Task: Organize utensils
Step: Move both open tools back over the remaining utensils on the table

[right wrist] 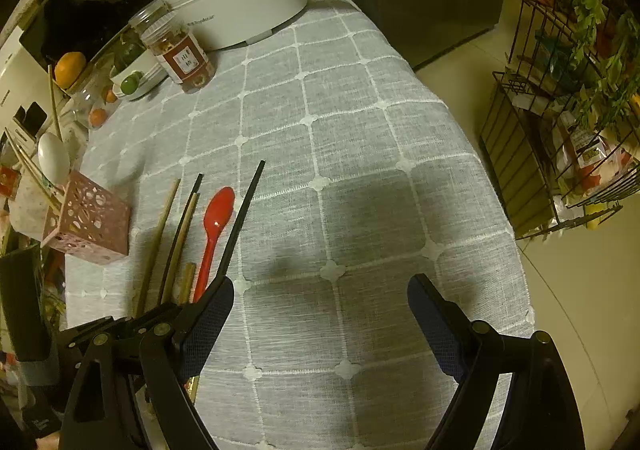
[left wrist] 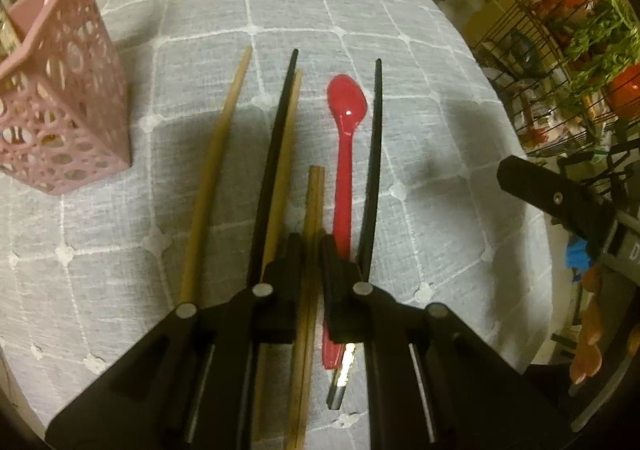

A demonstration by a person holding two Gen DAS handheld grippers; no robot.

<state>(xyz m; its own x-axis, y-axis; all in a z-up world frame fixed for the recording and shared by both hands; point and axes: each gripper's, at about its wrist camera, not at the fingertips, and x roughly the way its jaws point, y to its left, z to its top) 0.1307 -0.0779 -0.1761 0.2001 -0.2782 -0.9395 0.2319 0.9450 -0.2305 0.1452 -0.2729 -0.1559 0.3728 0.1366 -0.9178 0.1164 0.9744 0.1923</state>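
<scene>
one desk [right wrist: 360,169] under a grey checked cloth is shown, a pink holder [left wrist: 60,121] standing at its left. five chopsticks and a red spoon [left wrist: 345,137] are laid side by side beside it. left gripper [left wrist: 311,250] fingers are clamped on a wooden chopstick [left wrist: 314,209]. right gripper [right wrist: 320,302] fingers are spread wide, nothing between.

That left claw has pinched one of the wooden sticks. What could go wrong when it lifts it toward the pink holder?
The left gripper holds the wooden chopstick near one end, so the stick might swing or slip when lifted. The red spoon and a black chopstick lie close beside it and could get dragged or knocked out of line. The pink holder already contains utensils, so the stick might catch on them or on the rim going in.
</scene>
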